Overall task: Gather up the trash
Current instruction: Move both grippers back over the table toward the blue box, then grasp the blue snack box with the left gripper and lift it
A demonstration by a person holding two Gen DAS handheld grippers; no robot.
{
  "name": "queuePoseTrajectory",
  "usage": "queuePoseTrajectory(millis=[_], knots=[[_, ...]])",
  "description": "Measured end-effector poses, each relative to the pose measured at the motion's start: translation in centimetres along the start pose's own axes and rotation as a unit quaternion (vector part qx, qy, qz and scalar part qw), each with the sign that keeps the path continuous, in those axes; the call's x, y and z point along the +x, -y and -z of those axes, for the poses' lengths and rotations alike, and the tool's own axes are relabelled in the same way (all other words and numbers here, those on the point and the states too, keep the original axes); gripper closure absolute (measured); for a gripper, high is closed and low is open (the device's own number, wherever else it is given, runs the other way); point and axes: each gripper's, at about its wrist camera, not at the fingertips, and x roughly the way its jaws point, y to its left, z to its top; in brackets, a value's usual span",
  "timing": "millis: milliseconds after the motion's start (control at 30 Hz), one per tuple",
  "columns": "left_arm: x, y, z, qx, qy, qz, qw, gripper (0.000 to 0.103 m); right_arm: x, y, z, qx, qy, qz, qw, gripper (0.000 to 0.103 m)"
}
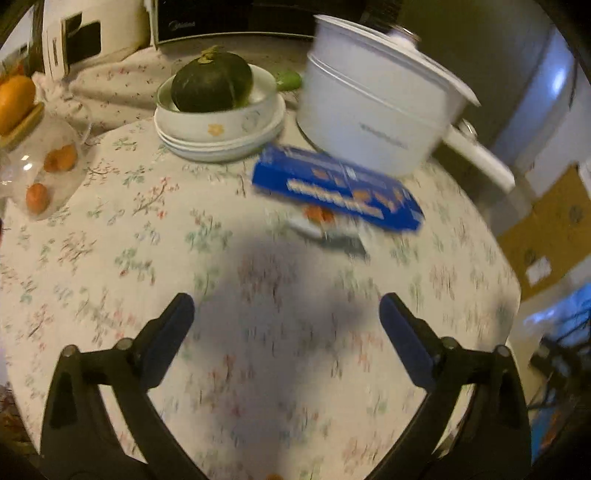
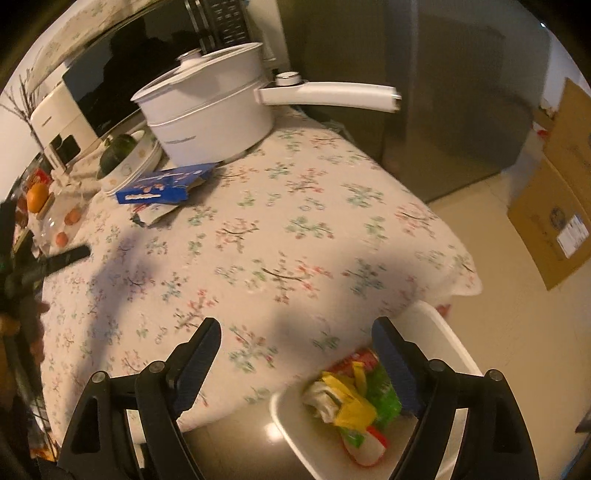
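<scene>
A blue snack box (image 1: 336, 186) lies on the floral tablecloth (image 1: 155, 236) in front of a white pot (image 1: 376, 110), with a crumpled wrapper (image 1: 328, 230) beside it. Both show in the right wrist view: box (image 2: 166, 184), wrapper (image 2: 153, 216). My left gripper (image 1: 286, 314) is open and empty above the cloth, short of the box; it also shows at the right view's left edge (image 2: 62, 258). My right gripper (image 2: 295, 334) is open and empty over the table's near edge, above a white bin (image 2: 439, 332) holding colourful wrappers (image 2: 354, 398).
Stacked white bowls (image 1: 221, 129) hold a dark green squash (image 1: 212, 83). A clear dome (image 1: 44, 162) covers small orange fruits at left. A microwave (image 1: 229, 18) stands behind. Cardboard boxes (image 2: 554, 192) sit on the floor right of the table.
</scene>
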Motion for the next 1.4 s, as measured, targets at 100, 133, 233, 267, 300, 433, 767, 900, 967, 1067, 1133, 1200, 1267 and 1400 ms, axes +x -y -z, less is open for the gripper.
queuePoseTrajectory(millis=[100, 133, 233, 267, 300, 433, 767, 900, 967, 1067, 1133, 1200, 1267, 1400], knots=[[1.8, -0.6, -2.1, -0.027, 0.005, 0.022, 0.9994, 0.015, 1.0, -0.8, -0.7, -0.018, -0.003, 0.01, 1.0, 0.018], [2.6, -0.8, -2.8, -0.039, 0.007, 0.032, 0.9987, 0.019, 1.3, -0.9, -0.8, -0.022, -0.005, 0.013, 1.0, 0.018], [4.4, -1.2, -4.2, -0.081, 0.014, 0.062, 0.9947, 0.025, 2.1, -0.8, -1.1, -0.028, -0.012, 0.022, 0.999, 0.018], [4.8, -1.3, -4.6, -0.092, 0.015, 0.068, 0.9933, 0.026, 2.4, -0.8, -1.1, -0.03, -0.015, 0.023, 0.999, 0.018], [5.5, -1.5, -4.9, -0.108, 0.015, 0.078, 0.991, 0.026, 2.7, -0.7, -1.1, -0.032, -0.018, 0.025, 0.999, 0.018], [7.6, -2.4, -5.4, -0.174, 0.019, 0.113, 0.9781, 0.027, 3.6, -0.4, -1.1, -0.042, -0.03, 0.03, 0.998, 0.018], [7.4, -1.9, -4.0, -0.225, 0.016, 0.186, 0.9563, 0.066, 4.3, 0.3, -0.7, -0.045, -0.045, 0.034, 0.997, 0.018], [4.7, -0.3, -2.7, -0.196, 0.012, 0.209, 0.958, 0.07, 4.0, 0.4, -0.6, -0.039, -0.043, 0.029, 0.998, 0.018], [3.1, 0.2, -2.0, -0.188, 0.012, 0.221, 0.9569, 0.074, 3.5, 0.4, -0.6, -0.035, -0.038, 0.026, 0.998, 0.018], [0.1, 1.1, -1.0, -0.161, 0.018, 0.228, 0.96, 0.078, 2.6, 0.3, -0.4, -0.033, -0.03, 0.021, 0.999, 0.018], [-2.1, 1.9, -0.4, -0.132, 0.022, 0.224, 0.9654, 0.078, 1.9, 0.1, -0.2, -0.033, -0.025, 0.016, 0.999, 0.018], [-4.1, 2.1, 0.4, -0.114, 0.026, 0.224, 0.9677, 0.078, 1.3, -0.2, 0.0, -0.035, -0.019, 0.013, 0.999, 0.018], [-6.2, 1.9, 1.5, -0.098, 0.031, 0.217, 0.9707, 0.078, 0.8, -0.5, 0.2, -0.037, -0.016, 0.012, 0.999, 0.018], [-10.3, 1.0, 3.6, -0.085, 0.049, 0.197, 0.9756, 0.078, 0.1, -1.5, 0.3, -0.036, -0.01, 0.004, 0.999, 0.018]])
